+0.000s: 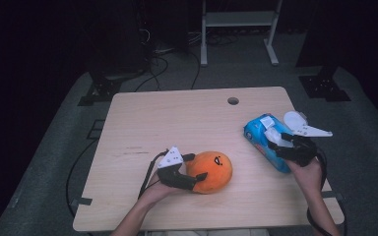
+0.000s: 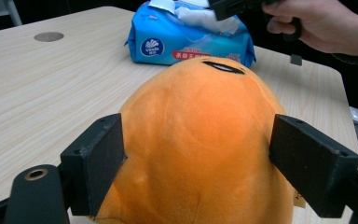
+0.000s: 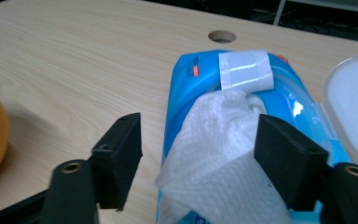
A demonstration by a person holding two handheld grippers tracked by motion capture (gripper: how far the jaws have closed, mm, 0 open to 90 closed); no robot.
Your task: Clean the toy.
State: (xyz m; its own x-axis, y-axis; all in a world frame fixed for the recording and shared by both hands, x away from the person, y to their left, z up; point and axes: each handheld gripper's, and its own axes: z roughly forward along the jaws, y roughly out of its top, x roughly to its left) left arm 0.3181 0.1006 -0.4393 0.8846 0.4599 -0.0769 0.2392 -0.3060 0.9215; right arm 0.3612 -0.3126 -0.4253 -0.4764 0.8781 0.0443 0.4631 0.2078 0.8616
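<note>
An orange plush toy (image 1: 211,171) with a small black face lies on the wooden table (image 1: 177,123), near the front edge. My left gripper (image 1: 197,167) is shut on it from the left; in the left gripper view both pads (image 2: 98,163) press into the orange plush toy's (image 2: 196,116) sides. At the right lies a blue wet-wipe pack (image 1: 266,142) with its white lid (image 3: 354,98) flipped back and a white wipe (image 3: 219,135) sticking out. My right gripper (image 3: 203,140) stands open around that wipe; its left pad is clear of it.
A round cable hole (image 1: 233,101) sits in the table's far edge. The wipe pack (image 2: 186,42) lies close beyond the plush, with the right hand (image 2: 326,23) over it. A white metal frame (image 1: 238,19) and cables stand on the floor behind.
</note>
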